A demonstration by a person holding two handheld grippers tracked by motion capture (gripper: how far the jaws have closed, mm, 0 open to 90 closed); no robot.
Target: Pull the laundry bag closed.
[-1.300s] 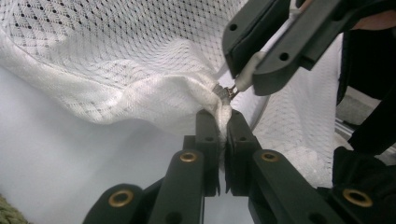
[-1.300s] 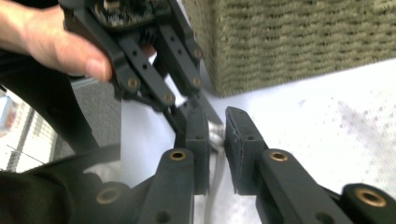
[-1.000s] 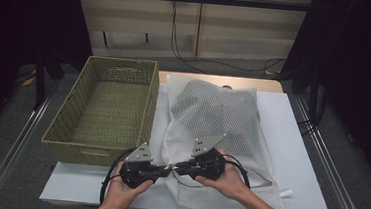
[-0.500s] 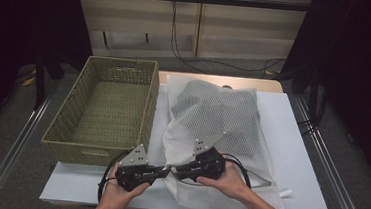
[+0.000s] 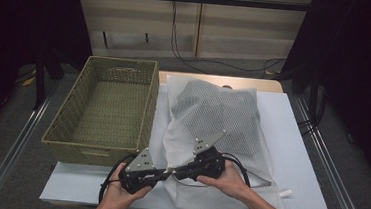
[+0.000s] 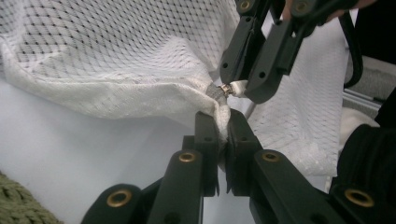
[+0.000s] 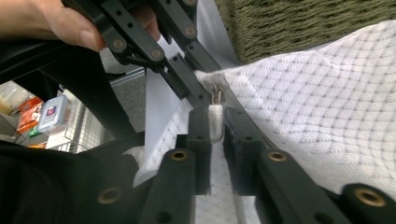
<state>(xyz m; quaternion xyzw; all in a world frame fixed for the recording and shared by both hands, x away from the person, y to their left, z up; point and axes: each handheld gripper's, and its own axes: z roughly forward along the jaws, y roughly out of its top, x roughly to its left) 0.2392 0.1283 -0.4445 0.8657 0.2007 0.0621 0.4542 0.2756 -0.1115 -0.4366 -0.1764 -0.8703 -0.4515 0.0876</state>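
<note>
I see a white mesh laundry bag (image 5: 211, 131) lying stuffed and puffy on the white tabletop (image 5: 299, 163), at three o'clock of the woven basket (image 5: 105, 108). My left tongs (image 6: 223, 128) are clenched on its bunched corner seam. My right tongs (image 7: 215, 122) have just been closing, gripping the white zipper pull (image 7: 215, 120) there.

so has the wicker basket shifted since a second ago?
No. The wicker basket sits in the same spot by the table edge, left of the mesh bag.
</note>
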